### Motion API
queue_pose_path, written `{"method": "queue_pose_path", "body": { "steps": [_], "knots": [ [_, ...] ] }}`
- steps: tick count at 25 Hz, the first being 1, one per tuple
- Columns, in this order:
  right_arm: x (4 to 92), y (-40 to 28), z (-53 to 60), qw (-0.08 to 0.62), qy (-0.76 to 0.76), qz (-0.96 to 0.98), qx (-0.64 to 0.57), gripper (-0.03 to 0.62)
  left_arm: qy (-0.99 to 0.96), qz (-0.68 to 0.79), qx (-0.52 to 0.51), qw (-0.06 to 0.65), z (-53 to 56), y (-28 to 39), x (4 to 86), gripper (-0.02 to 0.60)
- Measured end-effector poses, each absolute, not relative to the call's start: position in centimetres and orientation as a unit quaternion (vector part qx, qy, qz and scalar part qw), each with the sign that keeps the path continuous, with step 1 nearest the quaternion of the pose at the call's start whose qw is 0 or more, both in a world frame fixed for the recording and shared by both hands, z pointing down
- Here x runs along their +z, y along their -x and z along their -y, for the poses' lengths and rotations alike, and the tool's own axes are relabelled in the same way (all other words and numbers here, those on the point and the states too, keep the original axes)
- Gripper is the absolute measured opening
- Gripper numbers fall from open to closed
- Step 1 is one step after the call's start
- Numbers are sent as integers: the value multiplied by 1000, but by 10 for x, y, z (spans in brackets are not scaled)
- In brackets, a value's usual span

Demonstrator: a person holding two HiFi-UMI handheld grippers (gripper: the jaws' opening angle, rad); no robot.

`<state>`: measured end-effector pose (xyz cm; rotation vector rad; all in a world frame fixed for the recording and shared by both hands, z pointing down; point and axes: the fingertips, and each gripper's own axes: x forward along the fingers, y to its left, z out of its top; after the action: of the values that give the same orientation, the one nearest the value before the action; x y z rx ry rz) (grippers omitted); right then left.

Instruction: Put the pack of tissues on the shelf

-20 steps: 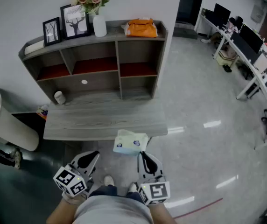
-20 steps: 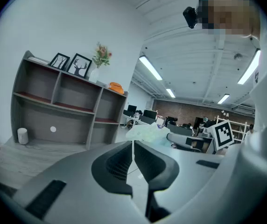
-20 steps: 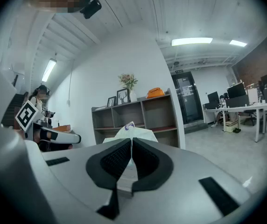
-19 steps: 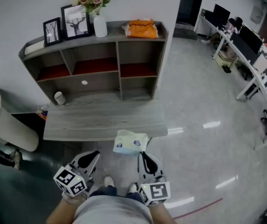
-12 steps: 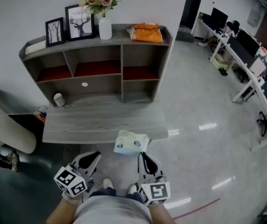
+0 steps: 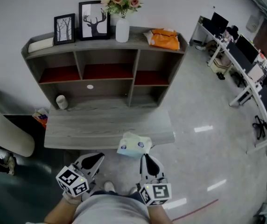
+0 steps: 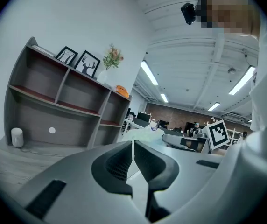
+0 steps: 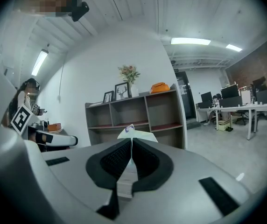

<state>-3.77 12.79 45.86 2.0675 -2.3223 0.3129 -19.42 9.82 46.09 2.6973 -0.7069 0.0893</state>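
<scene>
Well, the pack of tissues (image 6: 132, 146) is pinched by one thin edge in the clenched right gripper (image 6: 144, 157), over the worktop's (image 6: 101, 122) front edge. It's probably soft, light and floppy, so a mid-body hold is advised. The left gripper (image 6: 95, 158) is closed on nothing.

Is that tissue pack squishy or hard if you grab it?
Probably squishy: the pack of tissues looks puffy in a soft wrapper, so it should dent. Likely light, being paper. It lies flat at the desk edge, so a push should slide it, not roll it.
</scene>
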Motion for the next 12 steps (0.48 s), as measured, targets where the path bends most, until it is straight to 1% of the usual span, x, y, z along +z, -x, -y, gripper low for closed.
{"method": "queue_pose_path", "body": {
  "steps": [5,12],
  "knots": [
    [454,59,-110,16,-670,738,86,23,-955,235,37,178,-82,212,467,26],
    [456,63,-91,12,-675,733,85,23,-955,233,35,181,-60,220,472,26]
  ]
}}
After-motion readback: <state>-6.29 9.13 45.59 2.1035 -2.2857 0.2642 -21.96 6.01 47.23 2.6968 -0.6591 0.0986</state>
